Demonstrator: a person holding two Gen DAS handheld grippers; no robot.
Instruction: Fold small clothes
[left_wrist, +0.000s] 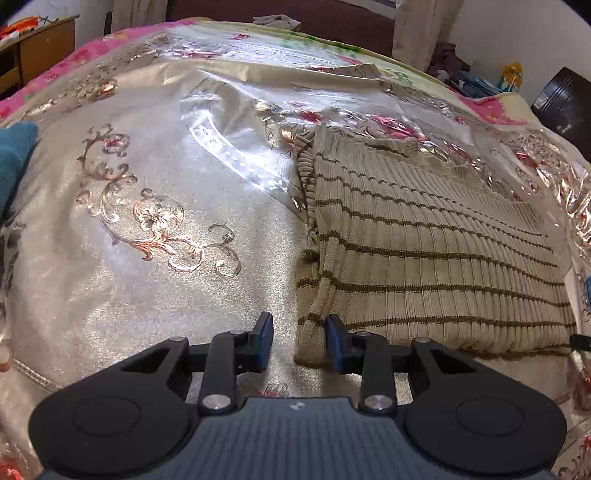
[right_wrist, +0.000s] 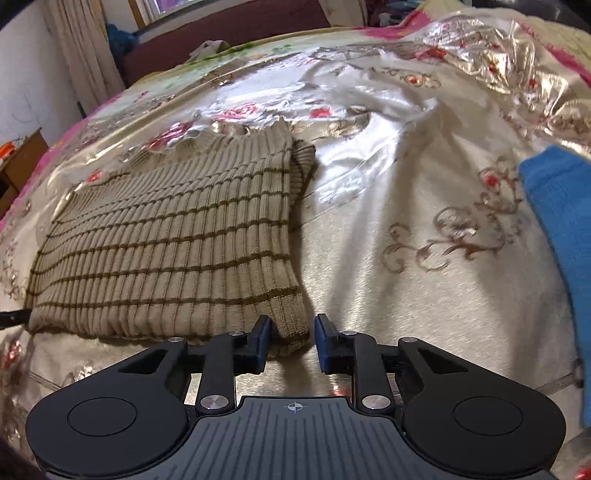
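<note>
Both grippers, the left gripper (left_wrist: 298, 341) and the right gripper (right_wrist: 291, 341), hover open and empty at the near edge of the striped sweater (left_wrist: 424, 258), which lies folded on the bed (left_wrist: 147, 277) with its long axis running far.

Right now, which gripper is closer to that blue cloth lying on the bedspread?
Hard to tell. The left gripper sits open at one near corner of the striped beige ribbed sweater, the right gripper open at the other. The blue cloth lies off at each view's edge.
</note>
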